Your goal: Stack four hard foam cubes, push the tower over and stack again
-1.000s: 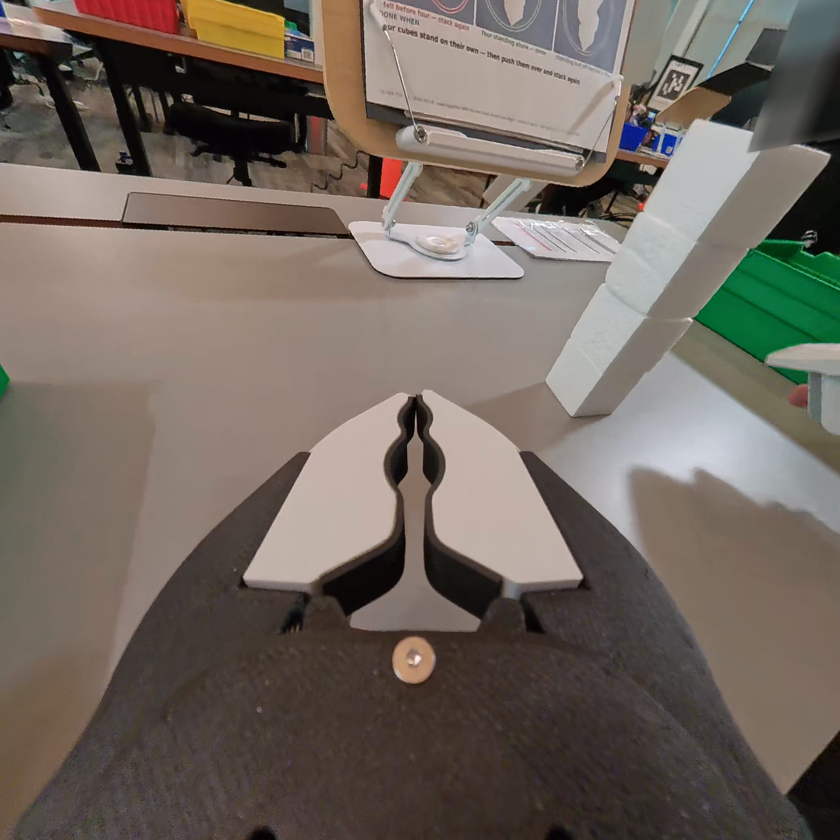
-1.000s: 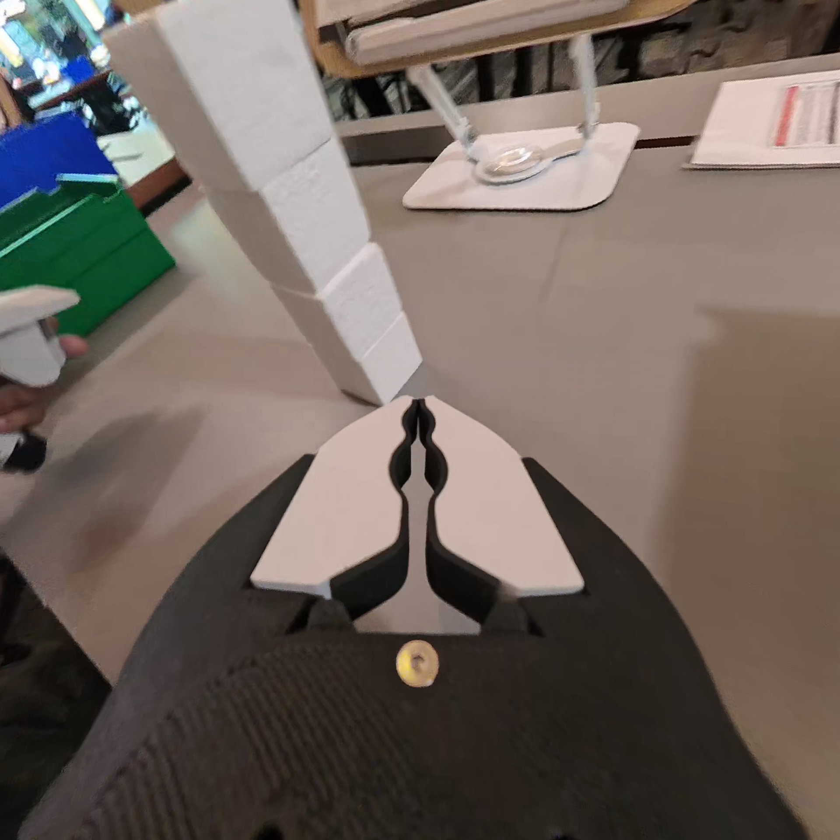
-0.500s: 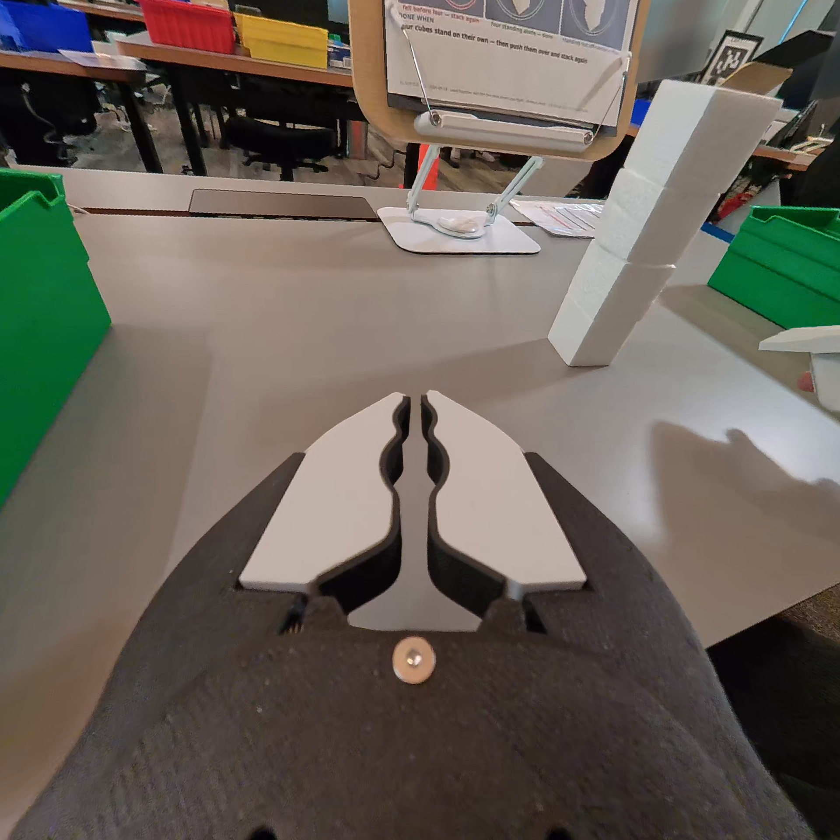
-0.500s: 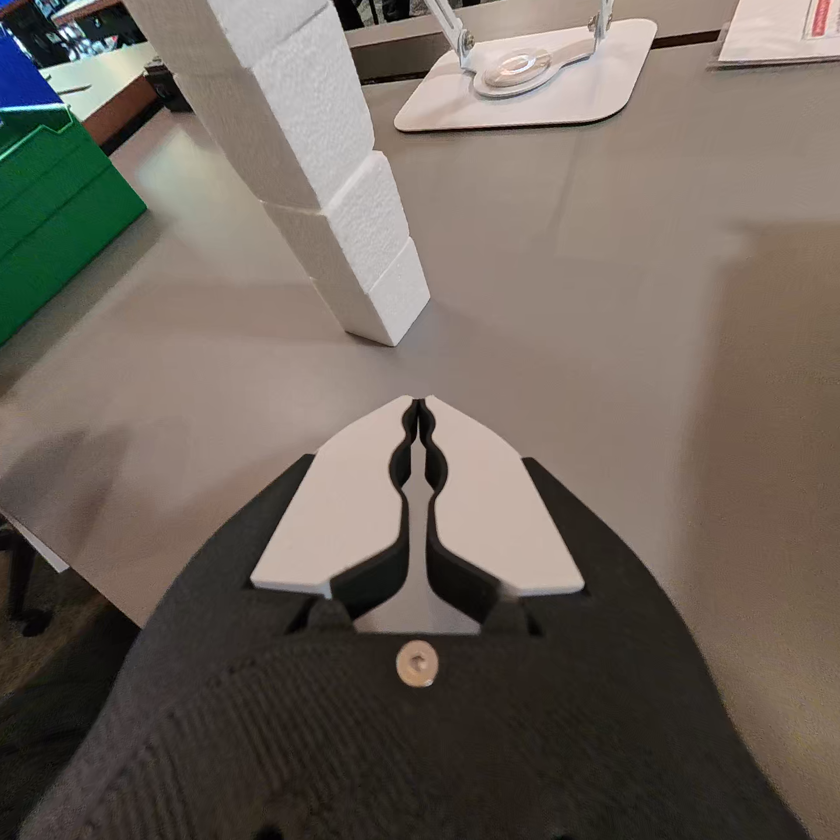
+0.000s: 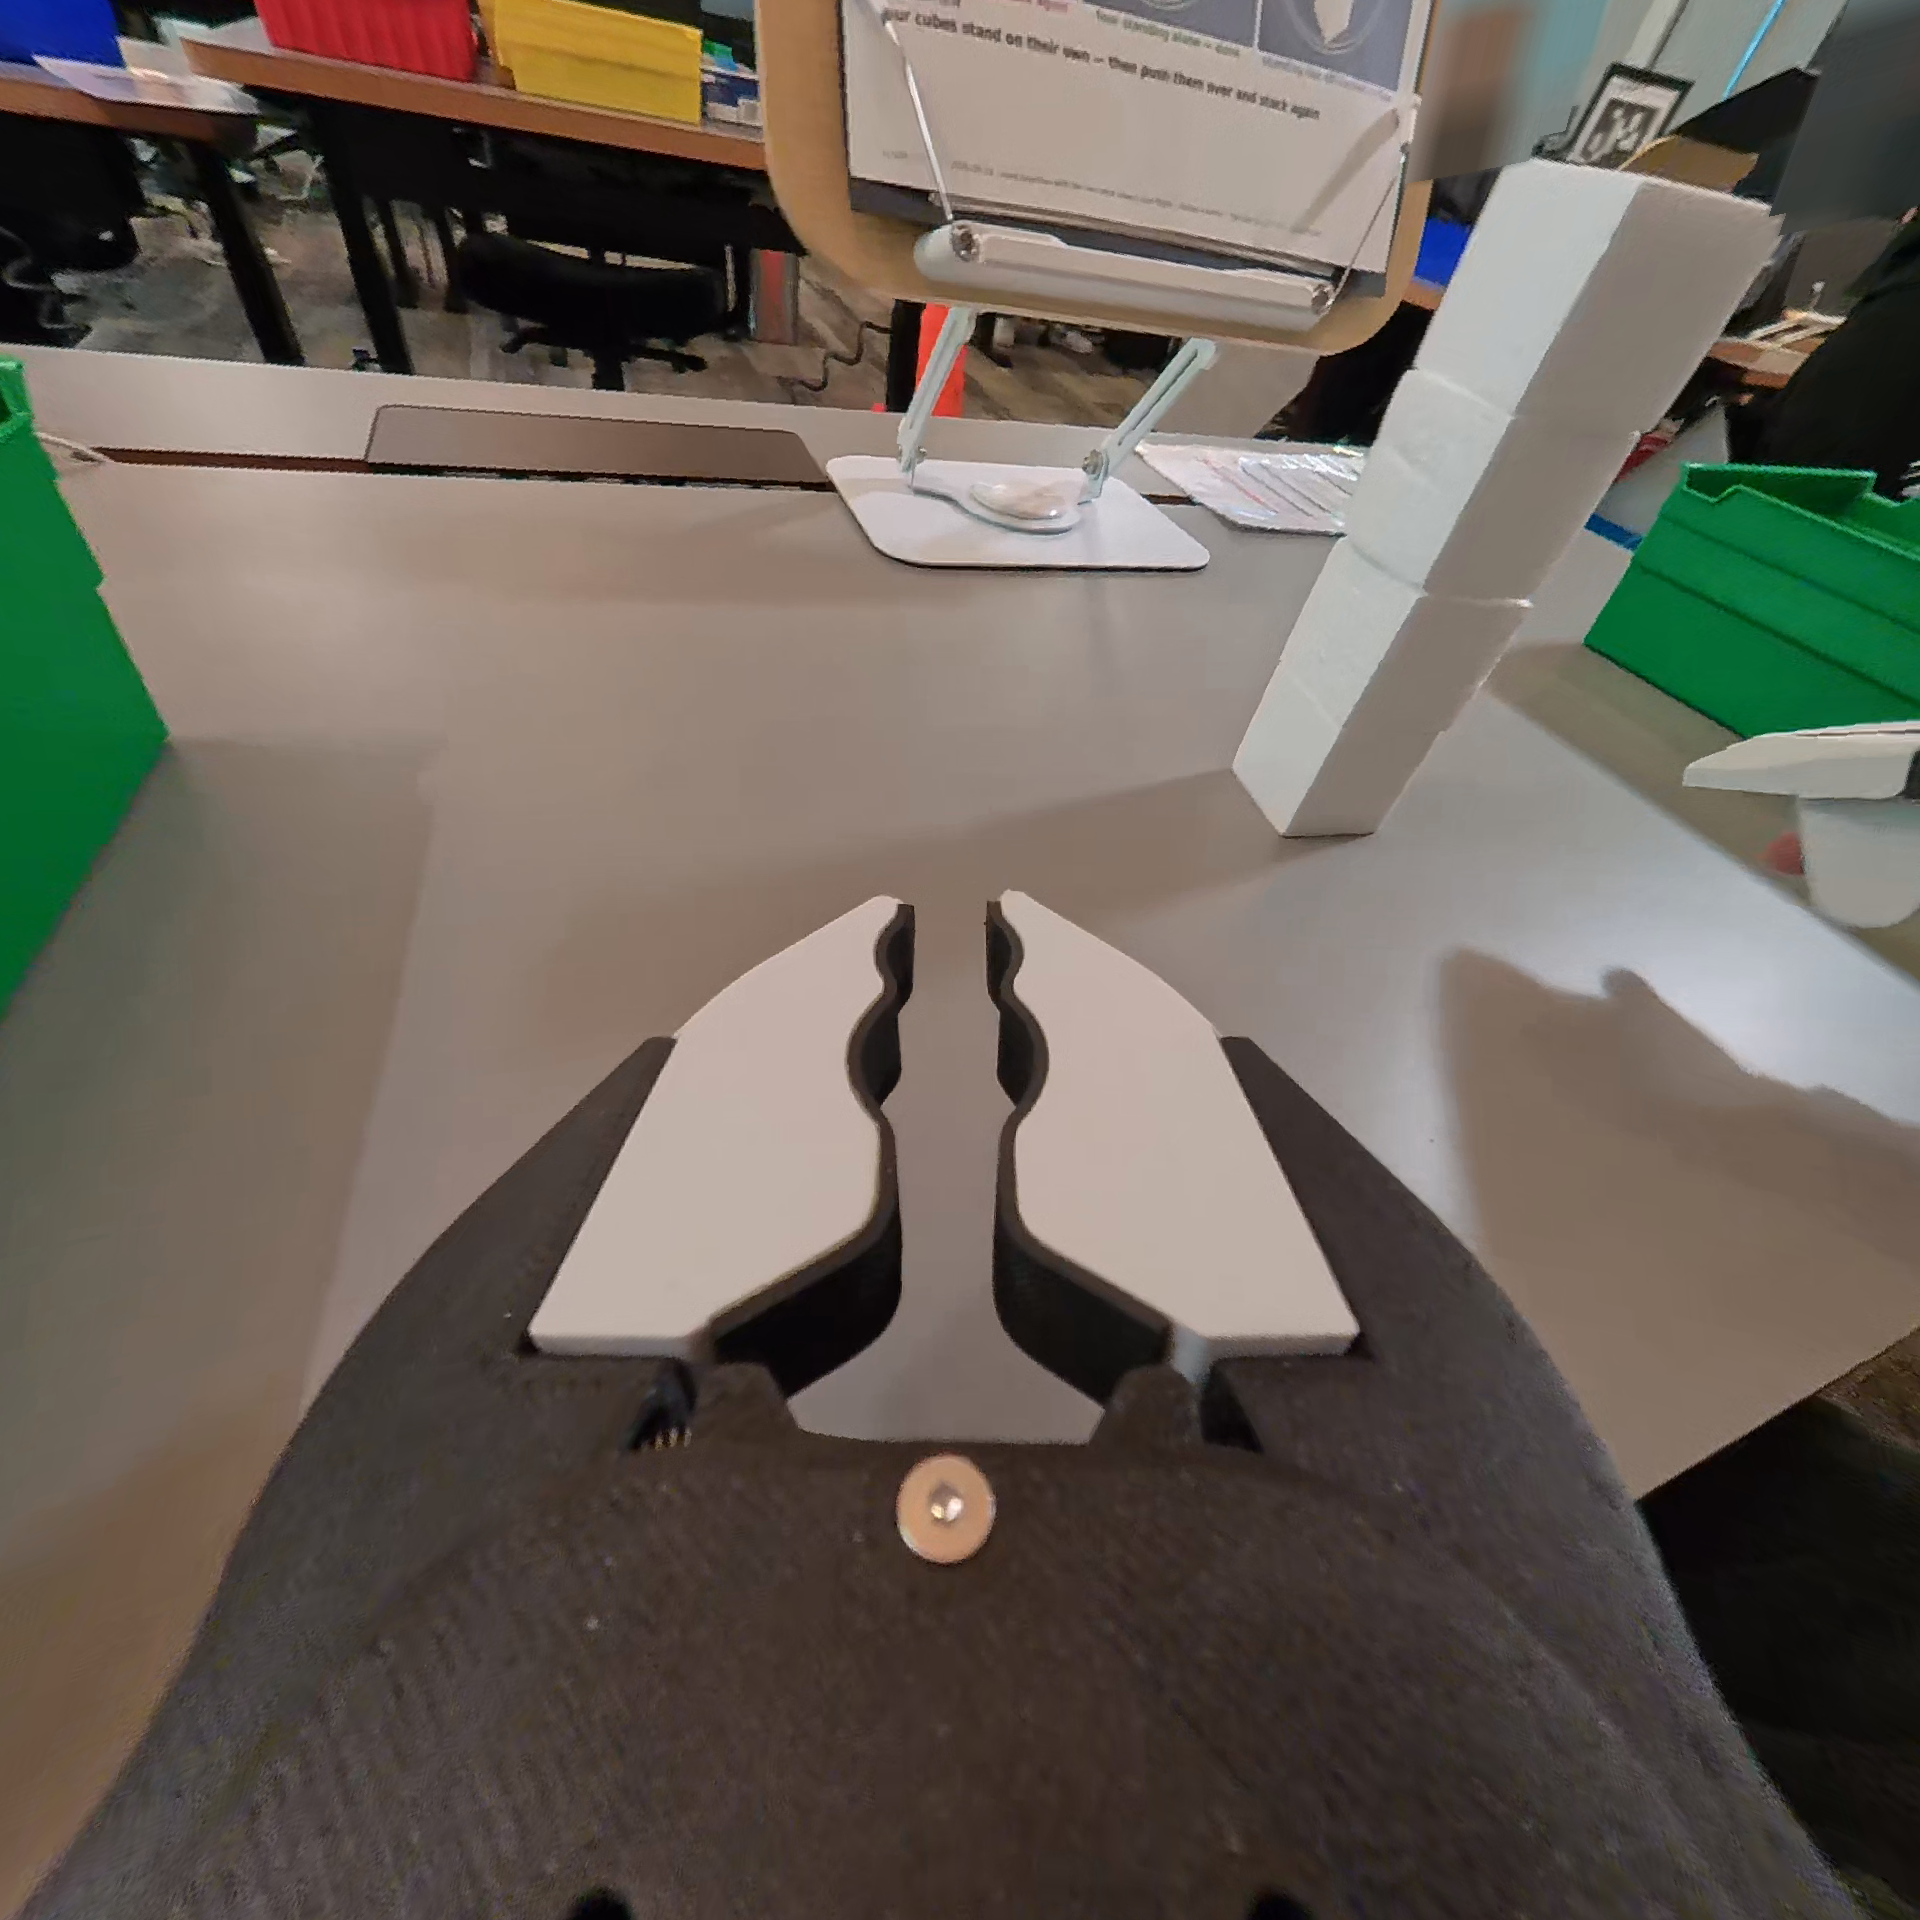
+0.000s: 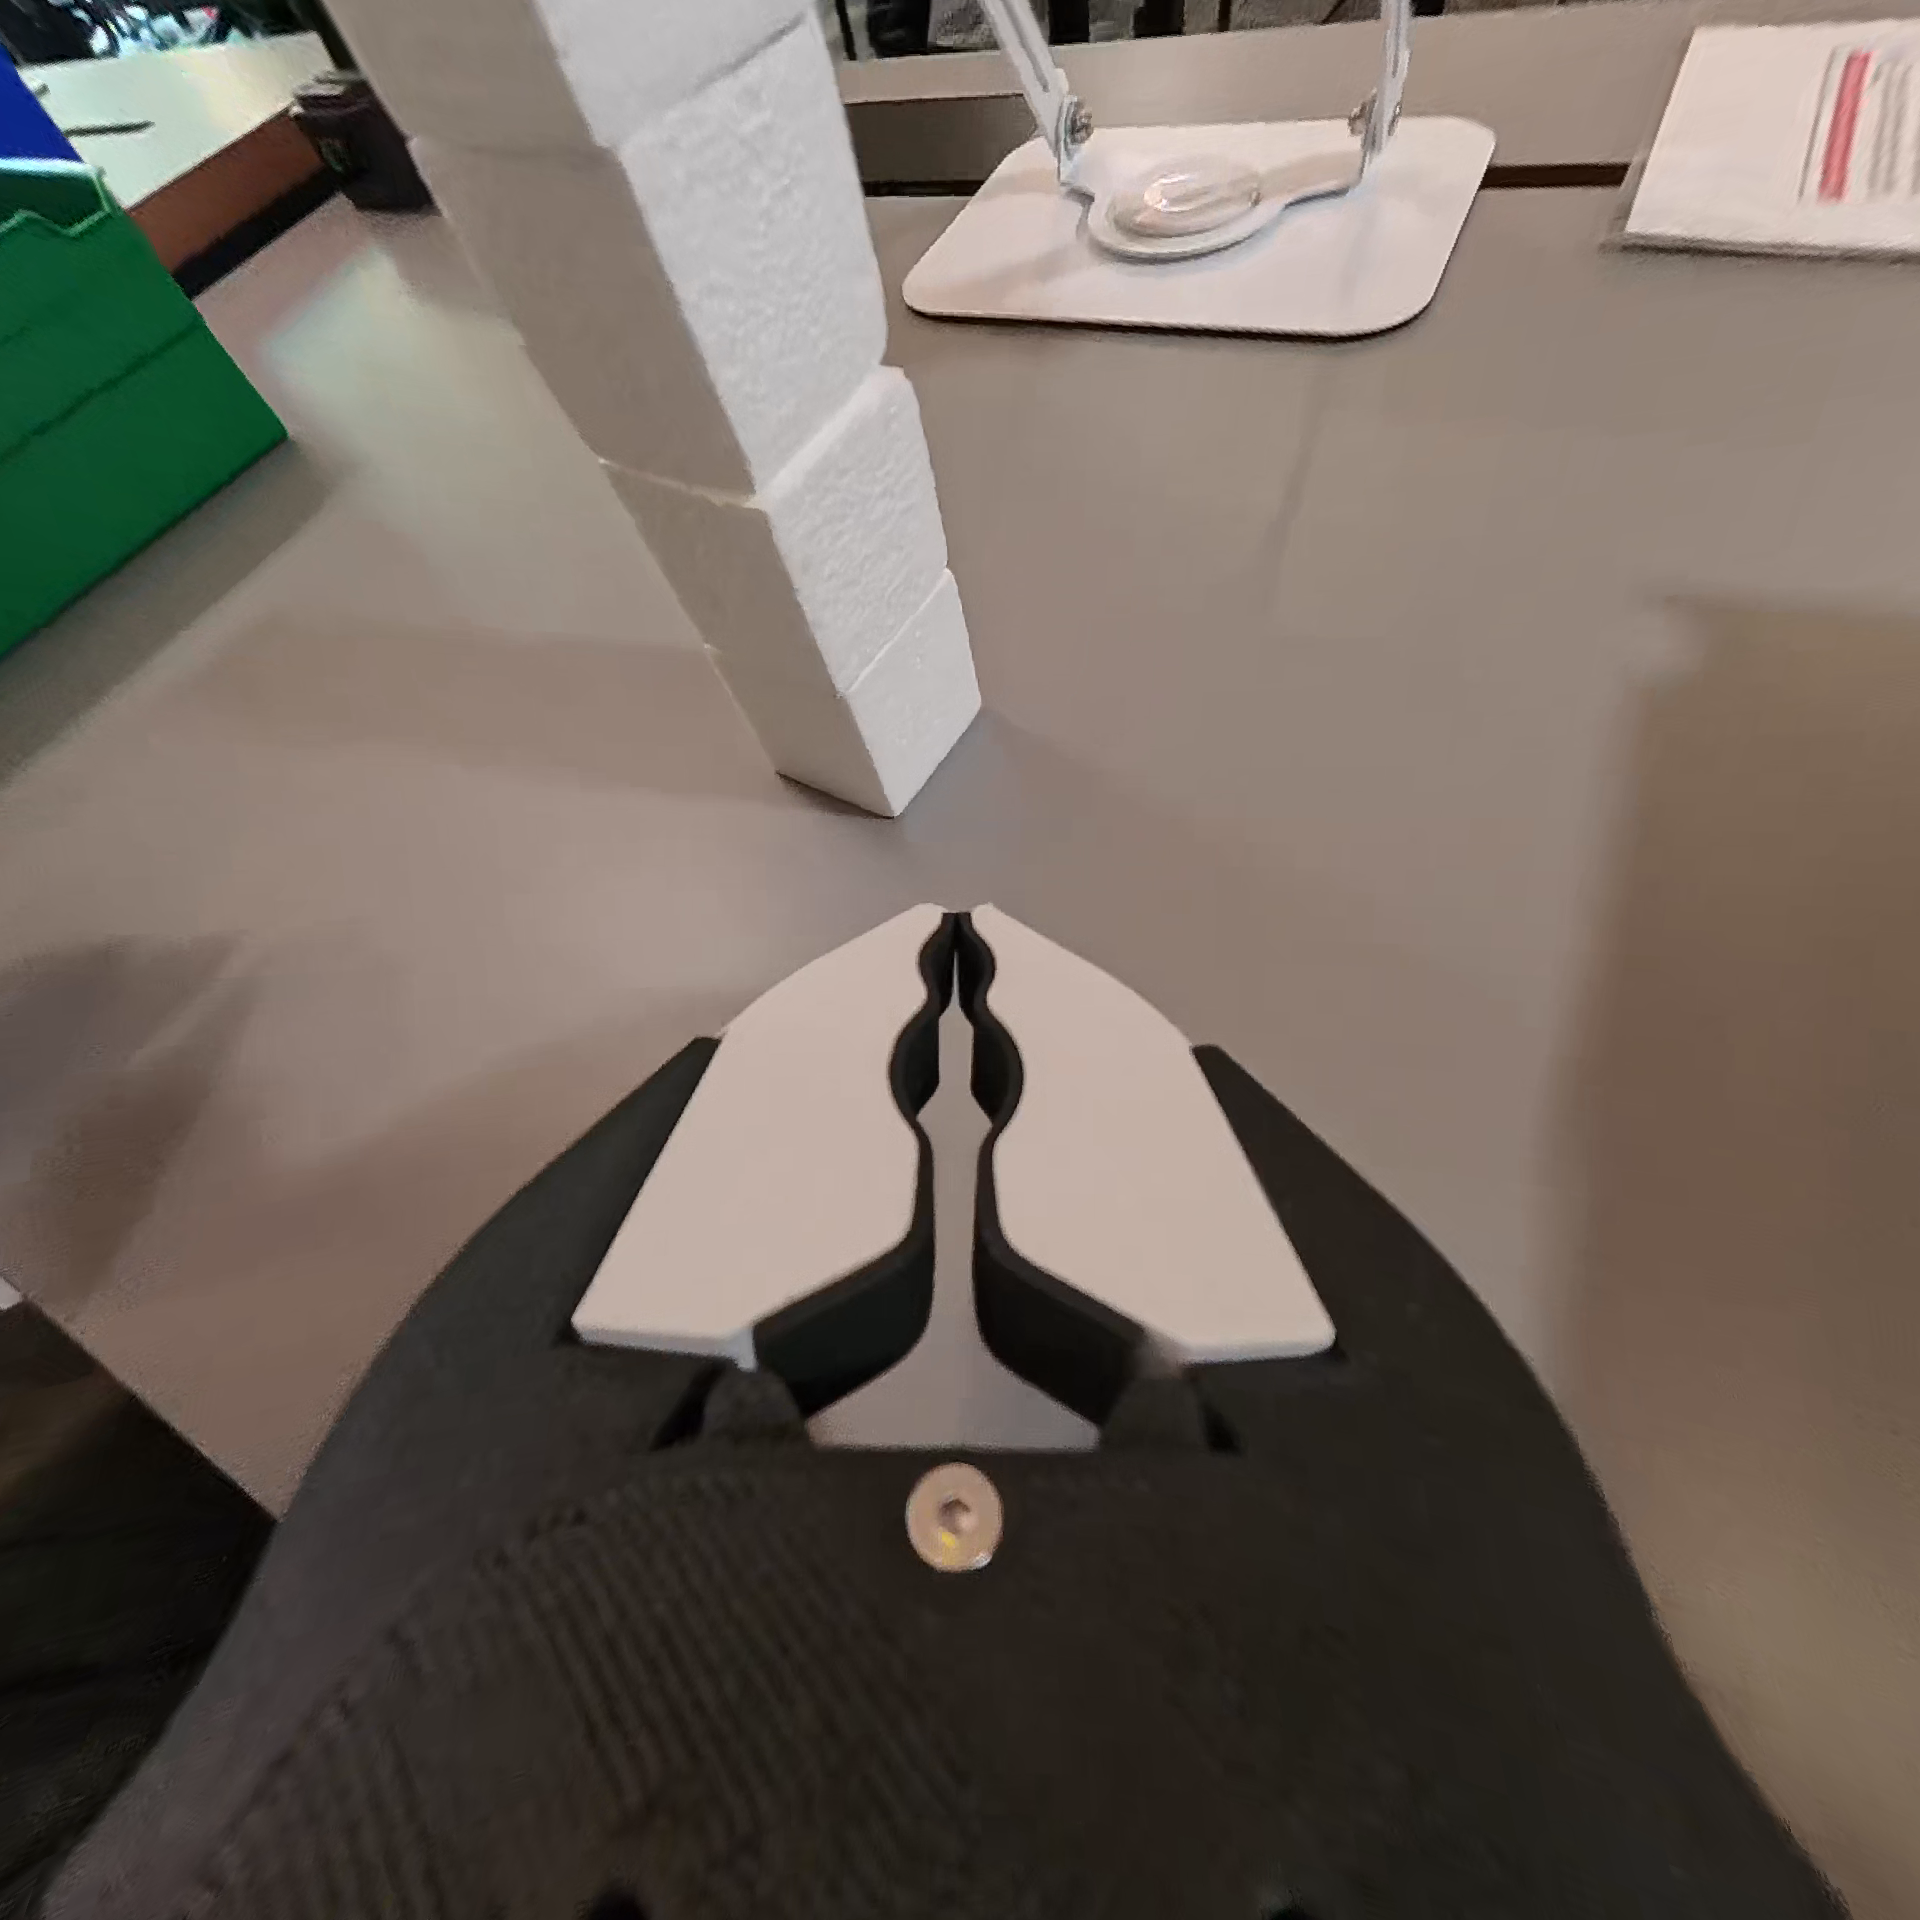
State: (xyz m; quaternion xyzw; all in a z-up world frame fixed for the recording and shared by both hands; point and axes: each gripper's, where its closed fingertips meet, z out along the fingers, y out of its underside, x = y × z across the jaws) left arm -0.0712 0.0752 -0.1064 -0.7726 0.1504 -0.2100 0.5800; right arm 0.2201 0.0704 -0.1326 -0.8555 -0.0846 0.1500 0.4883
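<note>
A tall stack of several white foam cubes [image 5: 1455,520] stands upright on the grey table [image 5: 675,727], ahead and to the right in the left wrist view. In the right wrist view the stack [image 6: 769,416] is ahead and to the left. My left gripper [image 5: 950,909] is empty, its jaws parted by a narrow gap, low over bare table, well short of the stack. My right gripper [image 6: 963,914] is shut and empty, a short way in front of the stack's base. It also shows at the right edge of the left wrist view [image 5: 1787,774].
A document stand with a white base [image 5: 1029,514] is at the table's back, a paper sheet [image 6: 1787,145] beside it. Green bins sit at the left [image 5: 52,675] and right [image 5: 1766,613]. The table's near edge [image 5: 1766,1403] is close at lower right. My hands' fingertips stand some 30 cm from each other.
My left gripper's jaws have parted slightly; they were shut before. My right gripper drew back from the stack's base and stays shut. The stack has not moved.
</note>
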